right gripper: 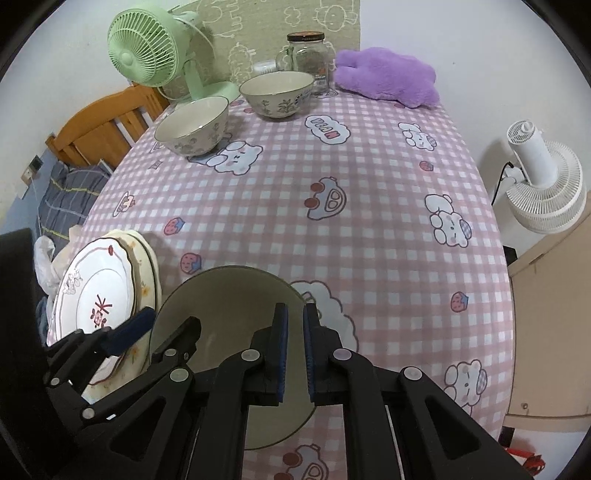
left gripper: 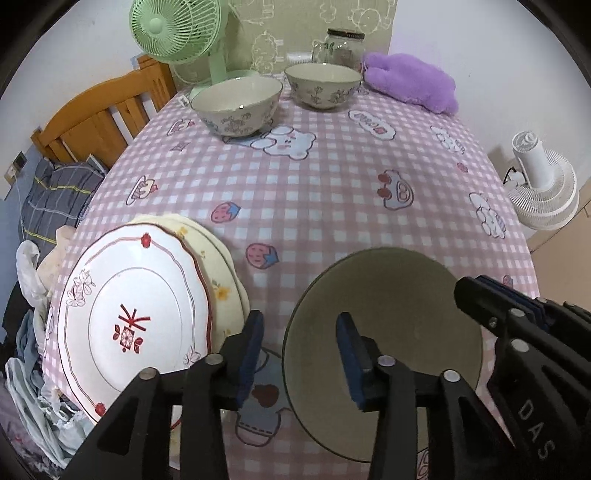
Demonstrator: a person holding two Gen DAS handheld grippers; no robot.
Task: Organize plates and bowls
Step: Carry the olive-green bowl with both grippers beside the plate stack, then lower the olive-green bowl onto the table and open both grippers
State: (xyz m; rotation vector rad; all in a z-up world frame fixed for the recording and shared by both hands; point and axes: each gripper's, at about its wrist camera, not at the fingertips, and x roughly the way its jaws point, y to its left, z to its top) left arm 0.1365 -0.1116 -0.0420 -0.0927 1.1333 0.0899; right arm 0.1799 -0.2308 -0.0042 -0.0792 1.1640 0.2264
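A large beige bowl (left gripper: pixel 399 302) (right gripper: pixel 229 302) sits on the pink checked tablecloth (left gripper: pixel 314 184) close in front. My right gripper (right gripper: pixel 295 332) is shut on its right rim, and it also shows at the right edge of the left wrist view. My left gripper (left gripper: pixel 301 356) is open and straddles the bowl's left rim without its pads touching it. Just to the left lies a stack of plates: a white plate with red patterns (left gripper: pixel 140 306) (right gripper: pixel 96 291) on top of yellow plates (left gripper: pixel 218 266). Two patterned bowls (left gripper: pixel 236 103) (left gripper: pixel 323 85) stand apart at the far side.
A green fan (left gripper: pixel 177 29), a glass jar (left gripper: pixel 343 48) and a purple plush (left gripper: pixel 410 79) line the far edge. A wooden bed frame (left gripper: pixel 99 114) with bedding is off the left side. A white fan (left gripper: pixel 543 184) stands to the right of the table.
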